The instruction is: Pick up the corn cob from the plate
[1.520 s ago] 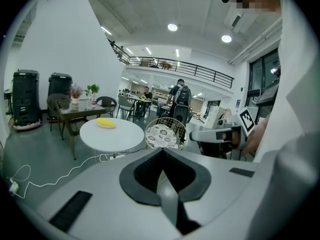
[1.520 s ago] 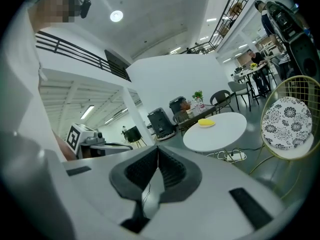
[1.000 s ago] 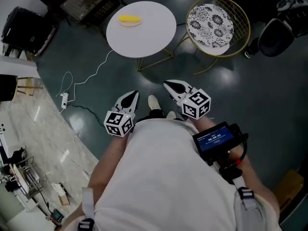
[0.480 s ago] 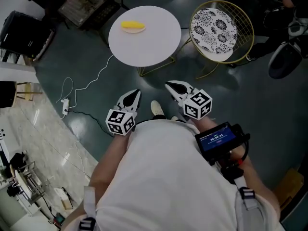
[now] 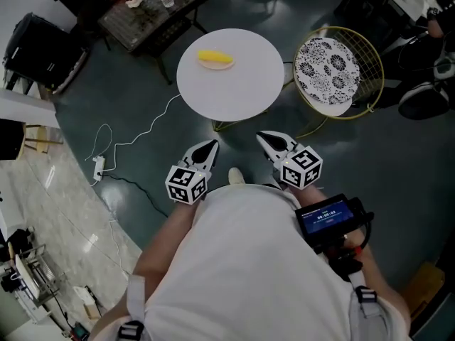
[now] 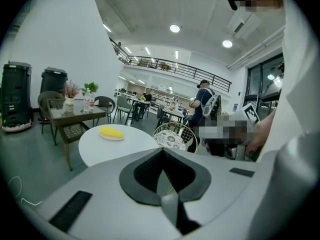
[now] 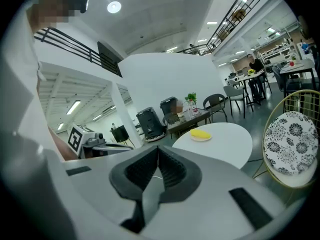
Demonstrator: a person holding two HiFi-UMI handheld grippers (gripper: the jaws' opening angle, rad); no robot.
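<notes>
A yellow corn cob [image 5: 215,60] lies on a small plate on the far left part of a round white table [image 5: 245,91]. Both grippers are held in front of the person's body, well short of the table. My left gripper [image 5: 211,146] is shut with nothing in it, and so is my right gripper [image 5: 265,138]. In the left gripper view the corn cob [image 6: 111,132] shows far beyond the shut left gripper [image 6: 162,153]. The right gripper view has the corn cob [image 7: 200,133] far past the shut right gripper [image 7: 158,152].
A gold wire chair with a patterned cushion [image 5: 338,61] stands right of the table. A dark low table with bottles [image 5: 153,9] lies beyond it on the left. A white cable [image 5: 135,130] trails over the floor. A screen device [image 5: 328,217] sits by the right hand.
The table with the corn cob has come nearer and shifted right in the head view as the person walks toward it. Both grippers stay shut.
</notes>
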